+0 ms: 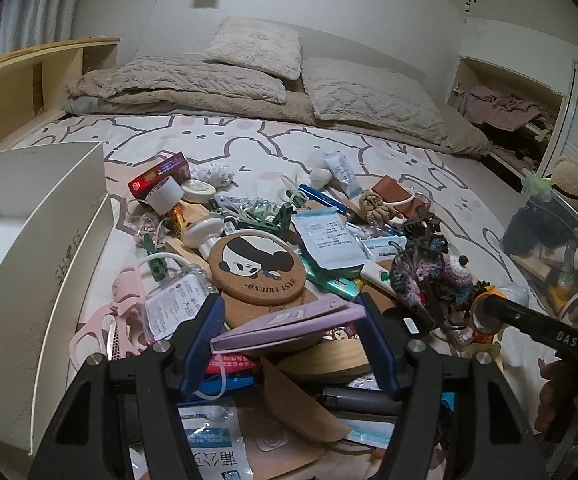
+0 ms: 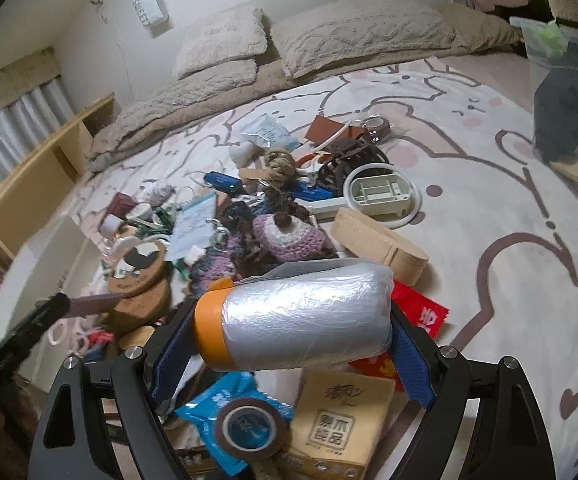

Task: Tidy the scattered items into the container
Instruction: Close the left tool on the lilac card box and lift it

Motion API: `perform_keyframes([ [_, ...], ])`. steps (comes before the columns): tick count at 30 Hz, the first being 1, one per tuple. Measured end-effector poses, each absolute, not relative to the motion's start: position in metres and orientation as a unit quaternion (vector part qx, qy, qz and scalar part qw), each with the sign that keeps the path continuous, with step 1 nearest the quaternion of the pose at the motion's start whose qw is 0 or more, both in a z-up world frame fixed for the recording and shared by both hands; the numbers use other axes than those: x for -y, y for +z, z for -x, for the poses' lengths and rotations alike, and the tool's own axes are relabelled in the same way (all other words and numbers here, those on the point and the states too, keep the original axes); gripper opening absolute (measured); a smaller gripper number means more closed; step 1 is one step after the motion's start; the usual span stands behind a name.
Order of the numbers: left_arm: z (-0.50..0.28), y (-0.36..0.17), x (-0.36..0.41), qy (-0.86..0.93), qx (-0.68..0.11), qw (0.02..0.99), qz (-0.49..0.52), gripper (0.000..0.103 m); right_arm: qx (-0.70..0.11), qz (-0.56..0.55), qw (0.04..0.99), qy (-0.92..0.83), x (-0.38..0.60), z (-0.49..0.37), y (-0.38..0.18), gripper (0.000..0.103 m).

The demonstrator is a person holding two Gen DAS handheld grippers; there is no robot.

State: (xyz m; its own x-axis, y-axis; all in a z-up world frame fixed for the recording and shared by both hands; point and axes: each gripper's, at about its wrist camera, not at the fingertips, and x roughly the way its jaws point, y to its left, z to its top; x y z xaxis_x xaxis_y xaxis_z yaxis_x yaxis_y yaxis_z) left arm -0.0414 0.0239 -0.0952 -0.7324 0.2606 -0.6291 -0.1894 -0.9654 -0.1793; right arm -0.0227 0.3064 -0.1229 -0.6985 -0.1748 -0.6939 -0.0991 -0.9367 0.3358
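A heap of small items lies on the rabbit-print bedsheet (image 1: pixel 249 140). My left gripper (image 1: pixel 289 314) is shut on a flat purple case (image 1: pixel 285 324), held just above the heap with its ends against the blue pads. A white open box (image 1: pixel 41 240) stands to the left of it. My right gripper (image 2: pixel 293 320) is shut on a roll of silvery plastic film with an orange end (image 2: pixel 305 312), held crosswise over the heap. In the left wrist view the right gripper's black arm (image 1: pixel 549 332) comes in from the right, with a hand (image 1: pixel 569 400) behind it.
The heap includes a round cork coaster with a panda (image 1: pixel 255 264), crochet pieces (image 2: pixel 285 236), a wooden oval box (image 2: pixel 381 248), tape rolls, sachets and pink scissors (image 1: pixel 101 328). Pillows (image 1: pixel 257 48) and a quilt lie at the head of the bed. A clear bag with something dark (image 2: pixel 569 100) sits at the right.
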Motion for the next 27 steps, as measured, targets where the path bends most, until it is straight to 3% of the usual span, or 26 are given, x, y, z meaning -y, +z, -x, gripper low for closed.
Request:
perform_keyframes([
  [9, 0.032, -0.084, -0.015, 0.933, 0.057, 0.114, 0.337, 0.062, 0.199, -0.367, 0.023, -0.908, -0.309, 0.010, -0.110, 0.087],
  [10, 0.031, -0.083, -0.015, 0.933, 0.058, 0.115, 0.337, 0.056, 0.198, -0.365, 0.021, -0.909, -0.310, 0.008, -0.109, 0.087],
  [11, 0.031, -0.083, -0.015, 0.933, 0.060, 0.116, 0.336, 0.033, 0.199, -0.363, 0.020, -0.910, -0.310, 0.007, -0.108, 0.087],
  [12, 0.031, -0.083, -0.014, 0.931, 0.063, 0.116, 0.339, 0.029, 0.200, -0.361, 0.019, -0.911, -0.310, 0.006, -0.107, 0.087],
  [18, 0.030, -0.088, -0.012, 0.930, 0.060, 0.107, 0.346, 0.030, 0.205, -0.363, 0.015, -0.909, -0.311, 0.004, -0.108, 0.087],
  [21, 0.031, -0.094, -0.006, 0.925, 0.080, 0.111, 0.355, 0.045, 0.201, -0.364, 0.014, -0.909, -0.310, 0.004, -0.109, 0.087],
  [27, 0.035, -0.103, -0.008, 0.917, 0.079, 0.122, 0.372, 0.046, 0.195, -0.369, 0.017, -0.908, -0.309, 0.006, -0.113, 0.087],
])
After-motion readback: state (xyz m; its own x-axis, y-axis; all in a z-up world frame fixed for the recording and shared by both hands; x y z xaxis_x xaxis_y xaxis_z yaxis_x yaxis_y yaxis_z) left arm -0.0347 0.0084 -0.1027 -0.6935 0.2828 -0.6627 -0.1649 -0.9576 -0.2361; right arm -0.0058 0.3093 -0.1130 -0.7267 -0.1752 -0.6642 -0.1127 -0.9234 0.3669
